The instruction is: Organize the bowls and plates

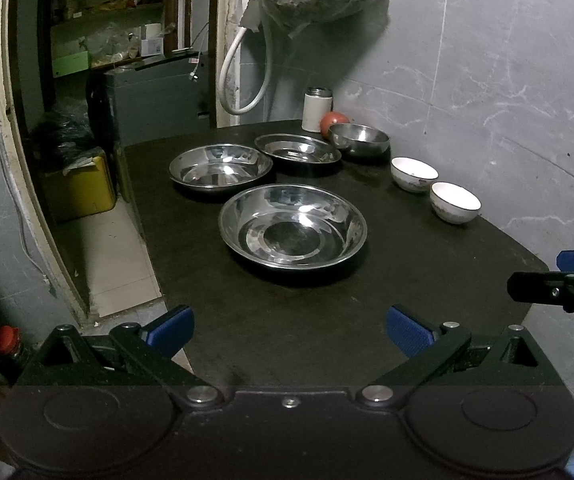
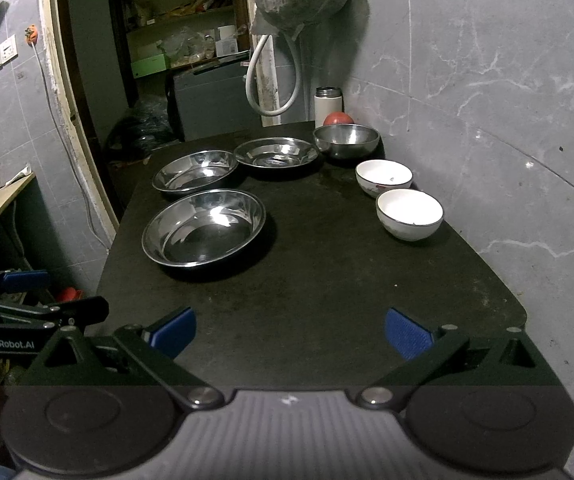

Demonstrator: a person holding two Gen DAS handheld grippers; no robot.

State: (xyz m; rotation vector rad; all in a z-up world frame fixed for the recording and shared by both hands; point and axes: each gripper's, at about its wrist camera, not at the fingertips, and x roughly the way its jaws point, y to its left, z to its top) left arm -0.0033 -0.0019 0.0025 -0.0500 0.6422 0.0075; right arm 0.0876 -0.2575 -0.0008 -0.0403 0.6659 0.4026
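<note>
I am holding both claws back at the near edge of the black table (image 1: pixel 287 340), the left gripper (image 1: pixel 289 330) and right gripper (image 2: pixel 290 330) each spread wide and carrying nothing. Three steel plates (image 1: pixel 293 226) are sitting apart left of centre, a steel bowl (image 2: pixel 345 140) behind them, two white bowls (image 2: pixel 409 212) near the wall. Nothing looks stacked yet; I am judging the next move as reaching for the nearest plate's rim.

You face a dull black tabletop (image 2: pixel 327 280) against a grey marbled tile wall (image 2: pixel 487 80). To your left, a doorway opens onto cluttered wooden shelves (image 2: pixel 183 20) and pale floor tiles (image 1: pixel 115 264).
</note>
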